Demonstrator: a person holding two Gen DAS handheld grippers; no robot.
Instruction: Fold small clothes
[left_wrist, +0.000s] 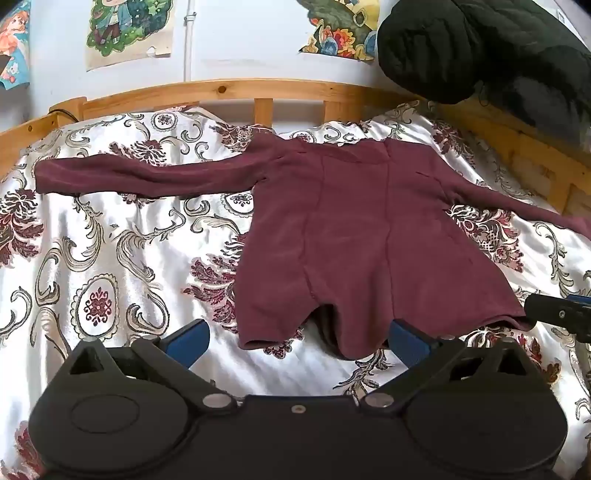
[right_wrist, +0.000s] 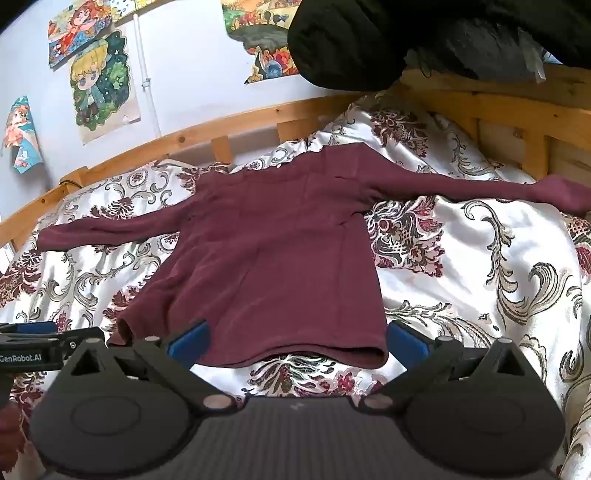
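Maroon long-sleeved top lies flat on the floral bedspread, sleeves spread toward 9 and 3 o'clock, ready for a first fold. Left tool and right tool hover at 6 o'clock over the hem, jaws wide and empty. A black quilted garment hangs at 1 o'clock over the wooden bed rail, clear of the work.

pale wall with cartoon posters, wooden bed frame, floral bedspread
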